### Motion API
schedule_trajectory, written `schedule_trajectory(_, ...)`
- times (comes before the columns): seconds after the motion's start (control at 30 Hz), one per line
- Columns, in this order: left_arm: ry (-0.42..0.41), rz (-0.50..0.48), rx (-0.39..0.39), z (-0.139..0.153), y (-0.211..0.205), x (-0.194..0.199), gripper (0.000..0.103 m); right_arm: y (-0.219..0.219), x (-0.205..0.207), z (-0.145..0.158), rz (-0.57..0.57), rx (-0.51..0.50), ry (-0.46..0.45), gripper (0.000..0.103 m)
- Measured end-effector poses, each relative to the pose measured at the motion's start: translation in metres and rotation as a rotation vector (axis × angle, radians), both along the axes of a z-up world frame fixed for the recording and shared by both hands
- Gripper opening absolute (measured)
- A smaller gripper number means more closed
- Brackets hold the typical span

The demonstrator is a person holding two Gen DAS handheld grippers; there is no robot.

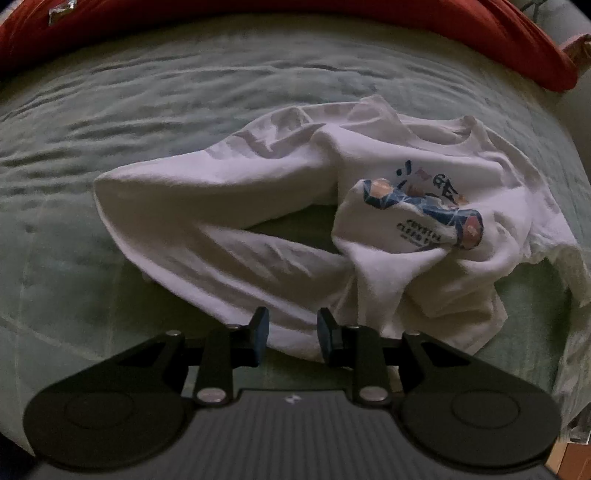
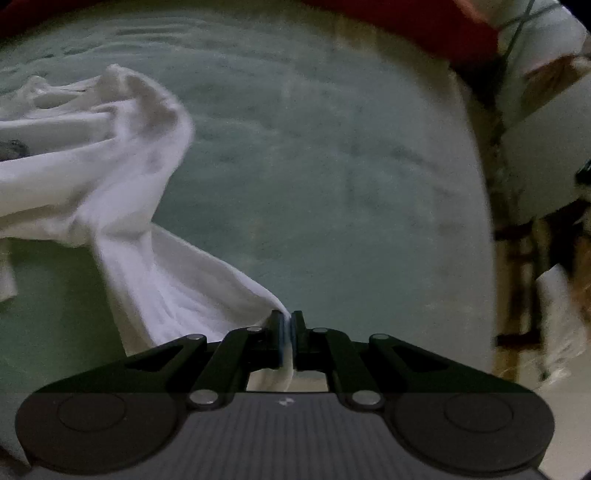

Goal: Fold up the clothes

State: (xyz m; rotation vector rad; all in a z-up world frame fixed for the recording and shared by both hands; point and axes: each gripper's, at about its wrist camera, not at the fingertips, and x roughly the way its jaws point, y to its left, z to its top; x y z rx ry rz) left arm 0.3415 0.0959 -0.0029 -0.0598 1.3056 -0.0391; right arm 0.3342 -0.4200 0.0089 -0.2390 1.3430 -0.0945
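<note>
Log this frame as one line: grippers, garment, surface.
left hand-held gripper: open, at hem | right hand-held gripper: shut on crumpled white printed cotton T-shirt | surface: pale green bedspread | unfolded

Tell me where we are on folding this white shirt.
Early. Done: nothing folded; the white T-shirt lies crumpled on the green bedspread, print bunched. In hand: the right gripper is shut on a shirt edge; the left gripper is open at the near hem. Left: grip, spread flat, then every fold.

A wrinkly pale green bed cover (image 1: 155, 122) fills most of the view. A big red cloth (image 1: 332, 33) lies along its far edge
</note>
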Motion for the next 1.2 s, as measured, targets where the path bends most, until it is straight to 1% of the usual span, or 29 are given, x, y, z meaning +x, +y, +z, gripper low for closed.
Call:
schedule_trajectory(0.2, -0.001, -0.007, 0.01, 0.002, -0.004, 0.006, 0.029, -0.028, 0.026, 0.009, 0.021, -0.121, -0.02, 0.006)
schedule_trajectory(0.37, -0.007, -0.006, 0.014, 0.006, -0.005, 0.01, 0.029, -0.047, 0.04, 0.019, 0.045, -0.202, -0.029, 0.006)
schedule_trajectory(0.53, -0.013, -0.002, 0.012, 0.007, -0.006, 0.014, 0.029, -0.058, 0.054, 0.023, 0.023, -0.271, -0.025, 0.006)
schedule_trajectory(0.57, -0.013, -0.001, 0.011, 0.006, -0.006, 0.015, 0.029, -0.062, 0.055, 0.023, 0.008, -0.264, -0.024, 0.006)
schedule_trajectory(0.67, -0.018, -0.005, 0.012, 0.008, -0.006, 0.017, 0.029, -0.063, 0.059, 0.015, 0.012, -0.218, 0.023, 0.008)
schedule_trajectory(0.73, -0.024, -0.013, 0.015, 0.012, -0.004, 0.02, 0.029, -0.058, 0.06, 0.012, 0.033, -0.195, 0.041, 0.016)
schedule_trajectory(0.77, -0.03, -0.016, 0.016, 0.015, -0.003, 0.021, 0.029, -0.052, 0.061, 0.016, 0.055, -0.164, 0.033, 0.016)
schedule_trajectory(0.83, -0.051, -0.029, 0.021, 0.024, 0.0, 0.027, 0.029, -0.039, 0.063, 0.024, 0.1, -0.102, 0.017, 0.021)
schedule_trajectory(0.97, -0.104, -0.076, 0.05, 0.039, 0.003, 0.049, 0.031, -0.011, 0.074, 0.035, 0.196, 0.015, -0.02, 0.024)
schedule_trajectory(1.0, -0.119, -0.094, 0.052, 0.041, 0.003, 0.058, 0.032, 0.0, 0.082, 0.035, 0.222, 0.044, -0.03, 0.024)
schedule_trajectory(1.03, -0.135, -0.118, 0.052, 0.042, 0.004, 0.068, 0.037, 0.01, 0.09, 0.034, 0.248, 0.072, -0.04, 0.024)
schedule_trajectory(1.07, -0.151, -0.154, 0.053, 0.041, 0.002, 0.081, 0.038, 0.02, 0.098, 0.033, 0.273, 0.101, -0.05, 0.024)
schedule_trajectory(1.13, -0.18, -0.236, 0.058, 0.036, -0.004, 0.108, 0.039, 0.038, 0.116, 0.025, 0.315, 0.14, -0.059, 0.024)
schedule_trajectory(1.2, -0.184, -0.32, 0.066, 0.023, -0.014, 0.136, 0.039, 0.053, 0.134, 0.013, 0.347, 0.165, -0.061, 0.025)
